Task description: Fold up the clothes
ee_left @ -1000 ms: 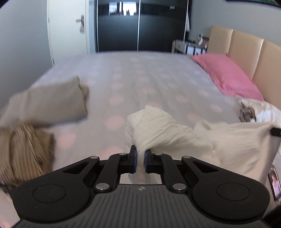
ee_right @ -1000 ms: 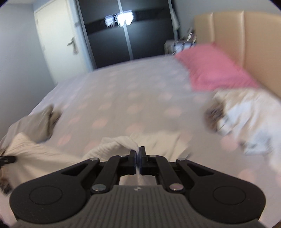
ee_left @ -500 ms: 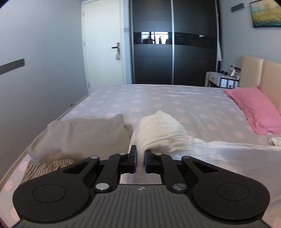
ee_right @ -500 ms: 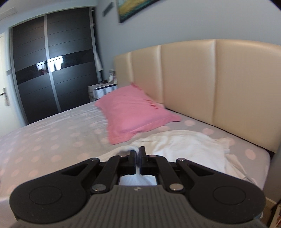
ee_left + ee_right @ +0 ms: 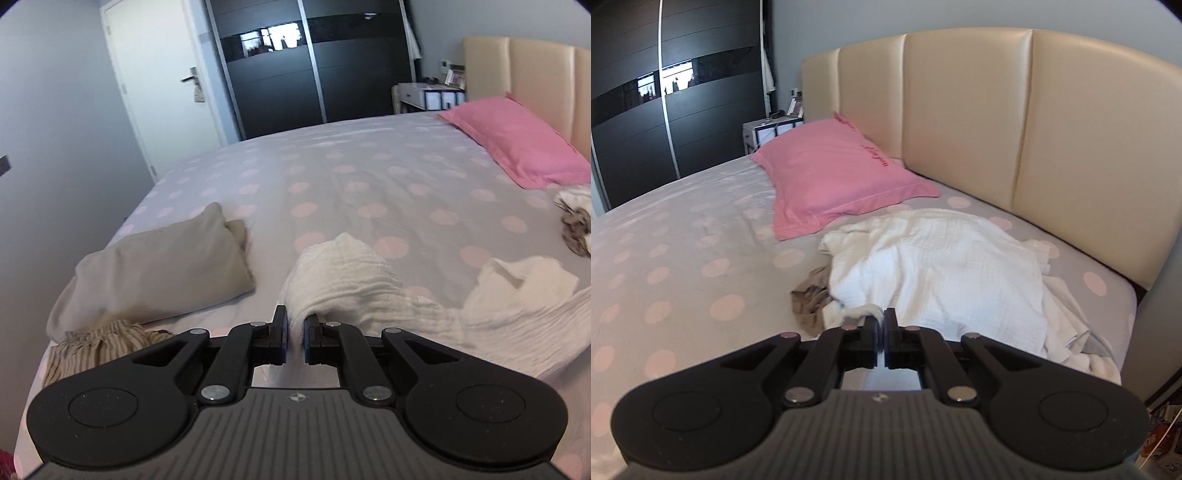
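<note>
both tools, left tool (image 5: 291,334) and right tool (image 5: 881,332), pinch the white garment (image 5: 354,273) above the dotted bed (image 5: 369,177).

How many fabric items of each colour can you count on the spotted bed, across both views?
Pink: 1, pink pillow
Plain beige: 1, folded beige cloth
Striped beige: 1, striped beige garment
White: 2, held crinkled white garment, white cloth heap
Brown patterned: 1, crumpled brown patterned garment
Total: 6

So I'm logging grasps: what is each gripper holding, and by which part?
Both grip the white garment. The left tongs pinch a bunched fold of it; the right tongs are closed on a thin bit of its edge.
</note>
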The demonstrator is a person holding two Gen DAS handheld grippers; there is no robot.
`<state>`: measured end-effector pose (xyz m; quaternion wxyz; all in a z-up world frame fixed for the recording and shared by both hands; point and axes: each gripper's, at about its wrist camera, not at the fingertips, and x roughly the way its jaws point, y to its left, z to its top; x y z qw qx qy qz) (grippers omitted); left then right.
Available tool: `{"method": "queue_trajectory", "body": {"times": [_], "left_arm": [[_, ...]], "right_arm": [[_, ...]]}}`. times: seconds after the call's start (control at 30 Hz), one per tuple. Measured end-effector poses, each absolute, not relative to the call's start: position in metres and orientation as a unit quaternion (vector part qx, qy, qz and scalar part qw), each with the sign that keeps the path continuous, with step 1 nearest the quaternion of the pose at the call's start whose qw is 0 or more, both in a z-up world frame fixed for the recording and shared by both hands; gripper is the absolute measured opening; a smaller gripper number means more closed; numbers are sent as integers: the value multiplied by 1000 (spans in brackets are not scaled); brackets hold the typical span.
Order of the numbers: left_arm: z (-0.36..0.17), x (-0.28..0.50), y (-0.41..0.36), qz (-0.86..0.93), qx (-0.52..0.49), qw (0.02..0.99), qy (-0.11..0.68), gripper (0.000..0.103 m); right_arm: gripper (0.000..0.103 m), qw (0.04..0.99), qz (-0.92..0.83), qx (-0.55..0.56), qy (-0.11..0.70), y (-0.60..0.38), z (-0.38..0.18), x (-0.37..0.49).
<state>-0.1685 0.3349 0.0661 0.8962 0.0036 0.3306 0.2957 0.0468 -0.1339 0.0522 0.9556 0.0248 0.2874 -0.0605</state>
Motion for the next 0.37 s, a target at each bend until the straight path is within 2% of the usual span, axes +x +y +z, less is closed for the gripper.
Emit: {"method": "queue_trajectory", "body": {"times": [0.2,0.37], "left_arm": [[103,-177,358,328,-2,904,273,6],[113,-145,373,346,24,896,276,6]], "right_arm": [[3,971,-40,0,235,-123,83,58],[3,972,-7,-34,231,-72,95,104]]}}
